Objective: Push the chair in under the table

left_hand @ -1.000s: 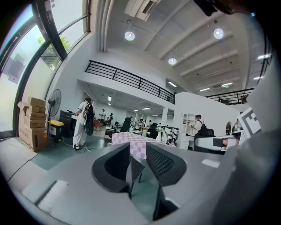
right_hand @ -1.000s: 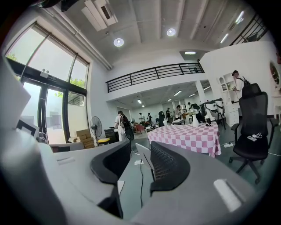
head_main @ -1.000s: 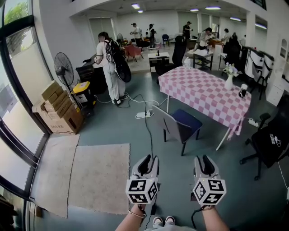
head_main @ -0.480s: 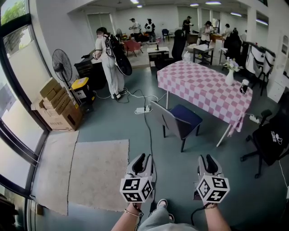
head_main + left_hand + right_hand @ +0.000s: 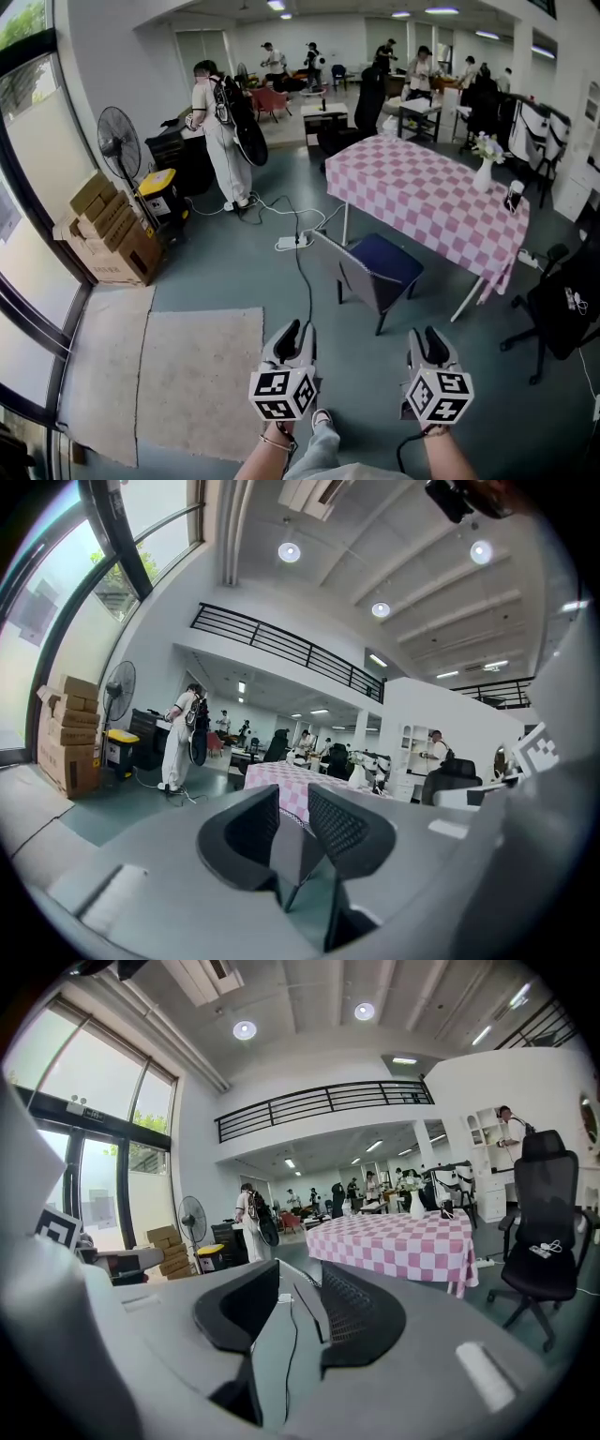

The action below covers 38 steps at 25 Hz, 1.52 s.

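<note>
The chair [image 5: 370, 267], with a grey back and a blue seat, stands pulled out at an angle from the table [image 5: 422, 192], which has a pink checked cloth. Both grippers are held low in front of me, well short of the chair and pointing toward it. My left gripper [image 5: 298, 330] has its jaws closing, with a gap still between them and nothing in it. My right gripper [image 5: 427, 336] is open and empty. The table [image 5: 281, 778] shows far beyond the left gripper [image 5: 293, 808]. The table [image 5: 394, 1241] also shows beyond the right gripper [image 5: 300, 1302].
A cable and power strip [image 5: 291, 242] lie on the floor left of the chair. A pale rug [image 5: 202, 375] is at the near left. Cardboard boxes [image 5: 108, 230] and a fan [image 5: 117, 145] line the window. A black office chair [image 5: 562, 300] stands right. A person [image 5: 220, 136] stands beyond.
I have stepped forward: both grippers have advanced toward the chair, which sits a little nearer in view. A knee and a foot now show between my arms.
</note>
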Tool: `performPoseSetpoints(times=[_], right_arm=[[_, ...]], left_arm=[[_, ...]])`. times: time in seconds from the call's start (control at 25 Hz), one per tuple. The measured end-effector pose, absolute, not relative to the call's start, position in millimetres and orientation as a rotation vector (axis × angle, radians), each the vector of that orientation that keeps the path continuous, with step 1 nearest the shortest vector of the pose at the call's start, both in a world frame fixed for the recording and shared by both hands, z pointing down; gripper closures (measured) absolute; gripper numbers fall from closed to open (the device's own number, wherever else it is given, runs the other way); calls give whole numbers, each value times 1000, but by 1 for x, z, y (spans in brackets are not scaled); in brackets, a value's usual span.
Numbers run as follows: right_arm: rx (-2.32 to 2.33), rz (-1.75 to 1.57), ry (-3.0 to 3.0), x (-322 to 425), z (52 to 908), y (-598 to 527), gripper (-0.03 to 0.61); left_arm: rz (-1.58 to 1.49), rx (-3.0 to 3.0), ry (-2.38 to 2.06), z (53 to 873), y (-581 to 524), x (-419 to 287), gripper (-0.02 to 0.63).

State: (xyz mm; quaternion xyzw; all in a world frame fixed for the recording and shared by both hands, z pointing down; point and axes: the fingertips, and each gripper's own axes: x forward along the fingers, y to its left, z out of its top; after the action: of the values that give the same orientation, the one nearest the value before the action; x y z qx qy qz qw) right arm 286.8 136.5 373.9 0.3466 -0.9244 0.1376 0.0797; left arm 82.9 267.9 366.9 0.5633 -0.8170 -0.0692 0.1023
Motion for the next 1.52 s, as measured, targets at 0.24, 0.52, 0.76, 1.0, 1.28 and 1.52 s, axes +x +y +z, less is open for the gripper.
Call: performPoseSetpoints(times=[0.24, 0.52, 0.76, 1.0, 1.28, 1.52], right_arm=[[1067, 385, -2764, 216, 358, 96, 454], [1134, 379, -2741, 150, 353, 50, 454], [1182, 389, -2691, 121, 363, 24, 454], [1213, 417, -2626, 104, 383, 2, 454], [1239, 439, -2620, 66, 390, -48, 454], [1268, 485, -2615, 28, 396, -116, 454]], left_arm=[[-196, 1726, -2365, 357, 217, 13, 528], [-206, 1789, -2312, 353, 161, -59, 528], [-214, 1820, -2253, 365, 131, -97, 528], [-218, 1798, -2201, 389, 108, -124, 528], [-206, 1836, -2168, 392, 51, -159, 528], [-150, 1891, -2126, 391, -23, -193, 526]])
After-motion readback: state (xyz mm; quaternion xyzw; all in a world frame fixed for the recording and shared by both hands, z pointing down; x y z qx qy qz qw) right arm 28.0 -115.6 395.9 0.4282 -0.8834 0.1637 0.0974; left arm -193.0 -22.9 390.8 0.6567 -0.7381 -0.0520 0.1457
